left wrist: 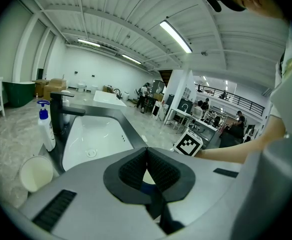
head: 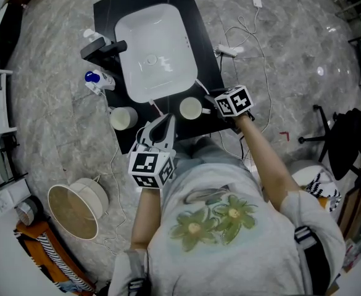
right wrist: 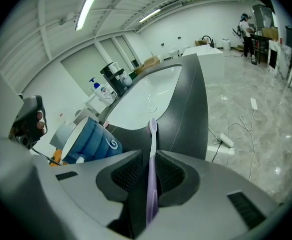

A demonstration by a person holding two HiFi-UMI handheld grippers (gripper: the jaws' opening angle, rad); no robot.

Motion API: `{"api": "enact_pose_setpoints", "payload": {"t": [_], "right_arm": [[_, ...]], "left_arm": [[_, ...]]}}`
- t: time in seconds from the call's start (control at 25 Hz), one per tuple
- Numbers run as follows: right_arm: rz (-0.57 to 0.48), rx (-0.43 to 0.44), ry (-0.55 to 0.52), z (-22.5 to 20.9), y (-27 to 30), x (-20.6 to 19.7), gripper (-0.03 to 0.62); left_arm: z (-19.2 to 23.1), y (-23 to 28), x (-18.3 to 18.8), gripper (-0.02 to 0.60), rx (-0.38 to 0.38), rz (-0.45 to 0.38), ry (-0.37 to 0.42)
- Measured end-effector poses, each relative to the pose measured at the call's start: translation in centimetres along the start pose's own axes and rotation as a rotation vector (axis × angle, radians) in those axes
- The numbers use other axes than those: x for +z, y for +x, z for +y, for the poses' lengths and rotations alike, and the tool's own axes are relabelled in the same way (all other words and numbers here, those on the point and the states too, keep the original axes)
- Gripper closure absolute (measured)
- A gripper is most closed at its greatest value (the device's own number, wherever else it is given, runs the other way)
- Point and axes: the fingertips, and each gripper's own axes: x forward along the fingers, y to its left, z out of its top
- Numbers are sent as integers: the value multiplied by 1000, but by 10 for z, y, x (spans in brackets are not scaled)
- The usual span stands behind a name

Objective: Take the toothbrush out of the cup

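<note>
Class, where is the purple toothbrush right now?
In the right gripper view, the purple toothbrush sits clamped between the jaws of the right gripper, just right of the blue cup and outside it, its head over the dark counter.

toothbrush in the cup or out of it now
Out. The right gripper view shows the purple toothbrush clamped between the jaws, clear of the blue cup, which stands to its left.
</note>
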Motion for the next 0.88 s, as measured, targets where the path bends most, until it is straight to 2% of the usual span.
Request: {"api": "enact_pose_setpoints", "payload": {"t": [0.32,0.56,0.72,0.88], "right_arm": [[-56,-81,9,-3,-11,10,528],[-175,-100,18,16,-44,33,528],[-272,-78,-5,50,-71,45,530],[-390,-6,-68,95,-102,59,530]], "left_arm": [[0,-12,-1,563,-18,-3,5],[-1,-21,2,563,-42,-8,18],[-2,-28,4,563,-57,-2,27],[-6,-35,10,563,-71,7,36]]}}
